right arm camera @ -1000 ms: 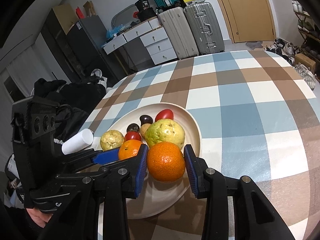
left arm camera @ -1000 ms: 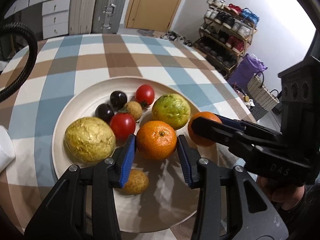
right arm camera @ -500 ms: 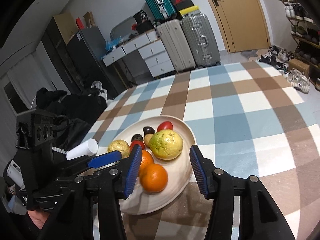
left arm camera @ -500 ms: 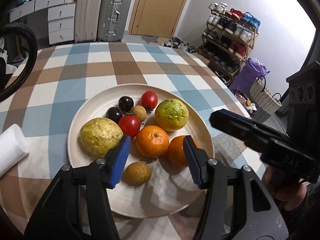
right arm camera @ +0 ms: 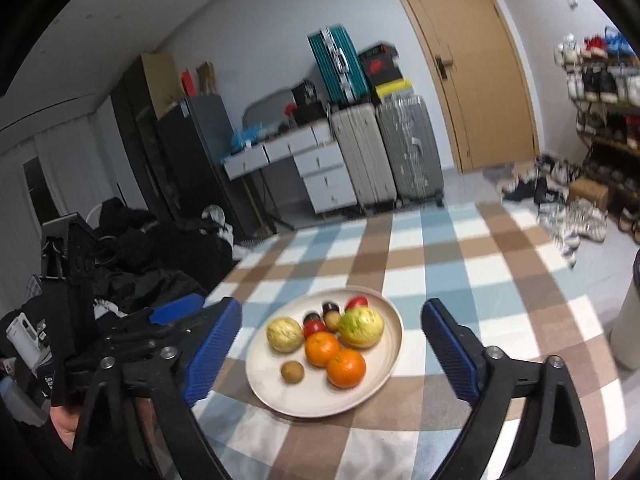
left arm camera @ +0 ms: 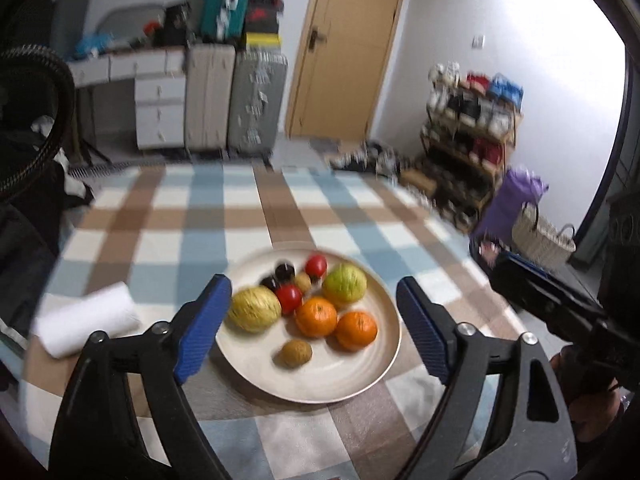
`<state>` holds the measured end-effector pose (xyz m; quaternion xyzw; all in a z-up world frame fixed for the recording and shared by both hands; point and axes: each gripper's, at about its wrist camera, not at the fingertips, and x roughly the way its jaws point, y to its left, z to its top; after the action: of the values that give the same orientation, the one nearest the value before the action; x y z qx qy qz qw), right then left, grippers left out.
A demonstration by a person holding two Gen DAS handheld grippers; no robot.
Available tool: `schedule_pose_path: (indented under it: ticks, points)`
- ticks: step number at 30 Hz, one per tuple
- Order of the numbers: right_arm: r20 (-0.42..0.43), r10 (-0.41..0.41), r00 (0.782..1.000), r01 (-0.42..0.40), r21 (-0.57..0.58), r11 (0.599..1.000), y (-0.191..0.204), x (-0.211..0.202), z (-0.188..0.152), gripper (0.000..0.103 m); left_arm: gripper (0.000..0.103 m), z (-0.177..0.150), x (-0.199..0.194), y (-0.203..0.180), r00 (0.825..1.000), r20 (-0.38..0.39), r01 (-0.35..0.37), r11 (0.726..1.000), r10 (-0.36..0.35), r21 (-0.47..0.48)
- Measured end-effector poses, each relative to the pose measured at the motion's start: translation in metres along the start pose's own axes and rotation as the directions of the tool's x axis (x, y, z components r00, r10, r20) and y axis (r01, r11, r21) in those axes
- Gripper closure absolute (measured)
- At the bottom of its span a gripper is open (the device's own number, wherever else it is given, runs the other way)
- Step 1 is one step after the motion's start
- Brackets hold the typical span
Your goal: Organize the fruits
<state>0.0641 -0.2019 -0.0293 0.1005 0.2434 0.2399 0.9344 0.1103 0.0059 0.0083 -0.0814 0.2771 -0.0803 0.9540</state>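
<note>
A: Cream plate (left arm camera: 384,376) on the checked desk (left arm camera: 280,432) sits ahead of both tools, w/ all the fruit on it: two oranges (left arm camera: 356,330), guava (left arm camera: 344,284), yellow melon-ish one (left arm camera: 253,309), tomatoes, small brown ones.

B: Tool states?

A: Left tool (left arm camera: 314,330) released, nothing between the pads. Right tool (right arm camera: 332,350) same, spread wide, well above the plate.

B: So which step?

A: Looks like sorting's done, imo. Next: nothing to grab on the desk; prob. just hold clear.
</note>
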Motion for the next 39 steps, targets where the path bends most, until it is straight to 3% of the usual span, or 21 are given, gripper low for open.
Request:
schedule_pose_path:
  ticks: [3,4,9,16,22,25,32,34,37,39]
  points:
    - [0.08,-0.001,0.997,0.003,-0.023,1.0,0.014,-0.024,0.008,0.003,0.009,0.007,-0.029,-0.003,0.997,0.073,-0.026,1.0,0.026,0.007]
    - [0.105,-0.001,0.994,0.005,-0.034,0.999,0.019,-0.032,0.01,0.002,0.0,0.009,-0.039,-0.004,0.994,0.098,-0.038,0.999,0.037,0.006]
    - [0.25,0.016,0.968,0.012,-0.11,0.994,0.046,-0.072,0.015,0.0,0.0,0.011,-0.093,-0.008,0.973,0.223,-0.069,0.997,0.064,0.015]
    - [0.424,0.019,0.905,0.107,-0.271,0.957,0.082,-0.122,0.01,0.0,0.0,0.01,-0.153,-0.014,0.937,0.332,-0.123,0.992,0.11,0.019]
    - [0.452,-0.023,0.891,0.172,-0.29,0.941,0.101,-0.145,0.007,0.0,0.0,0.008,-0.204,-0.012,0.879,0.458,-0.14,0.99,0.133,-0.019]
    - [0.46,-0.049,0.887,0.207,-0.3,0.931,0.107,-0.152,0.003,0.0,0.0,0.009,-0.218,-0.015,0.874,0.467,-0.155,0.988,0.132,0.011]
    - [0.474,-0.072,0.878,0.241,-0.305,0.921,0.117,-0.151,-0.004,0.0,0.0,-0.001,-0.22,-0.006,0.89,0.445,-0.113,0.994,0.101,0.0]
    - [0.47,-0.054,0.881,0.238,-0.34,0.91,0.119,-0.146,-0.012,0.0,0.0,-0.007,-0.216,-0.004,0.883,0.454,-0.131,0.991,0.117,-0.001]
    - [0.464,-0.078,0.882,0.266,-0.355,0.896,0.115,-0.138,-0.021,0.0,0.0,-0.023,-0.208,-0.001,0.859,0.494,-0.17,0.985,0.137,0.022]
    - [0.453,-0.095,0.887,0.274,-0.349,0.896,0.111,-0.132,-0.027,0.0,0.0,-0.031,-0.198,0.002,0.859,0.491,-0.187,0.982,0.147,0.034]
